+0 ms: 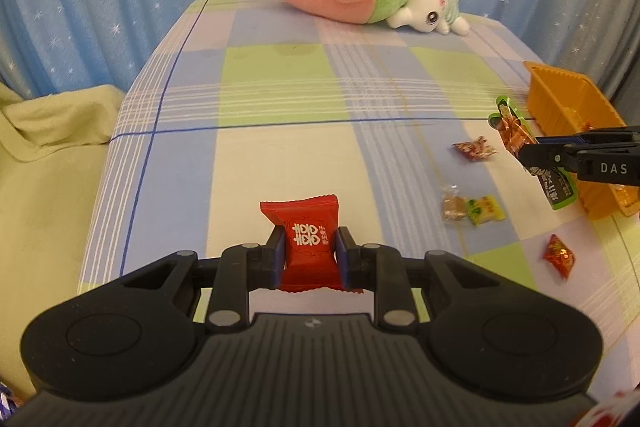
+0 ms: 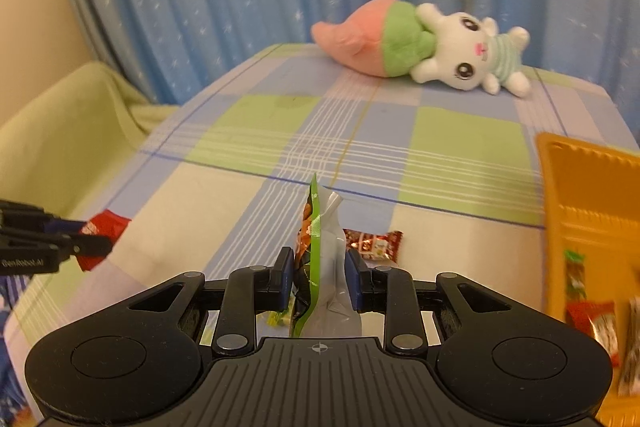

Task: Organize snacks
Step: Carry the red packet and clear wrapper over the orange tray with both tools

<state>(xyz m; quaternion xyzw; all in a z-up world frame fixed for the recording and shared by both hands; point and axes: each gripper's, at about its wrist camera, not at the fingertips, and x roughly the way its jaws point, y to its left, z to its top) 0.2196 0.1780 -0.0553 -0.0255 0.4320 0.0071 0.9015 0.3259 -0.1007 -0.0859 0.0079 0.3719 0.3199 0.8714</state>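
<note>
Candy in a red wrapper [image 1: 307,247], long axis upright, sits clamped in the left gripper [image 1: 309,254]; lower centre, the right gripper [image 2: 318,277] pinches a green snack packet [image 2: 316,267] standing edge-on, its long axis upright.

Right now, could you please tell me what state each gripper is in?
Left gripper: closed on the red candy packet.
Right gripper: closed on the green snack pouch.

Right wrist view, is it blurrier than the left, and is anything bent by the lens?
Right wrist view: softer; the orange tray and its snacks smear at the edge. Left wrist view: sharper; print on the red packet in the left gripper is crisp. Both views: fisheye bows the table edges, corners go dark.
</note>
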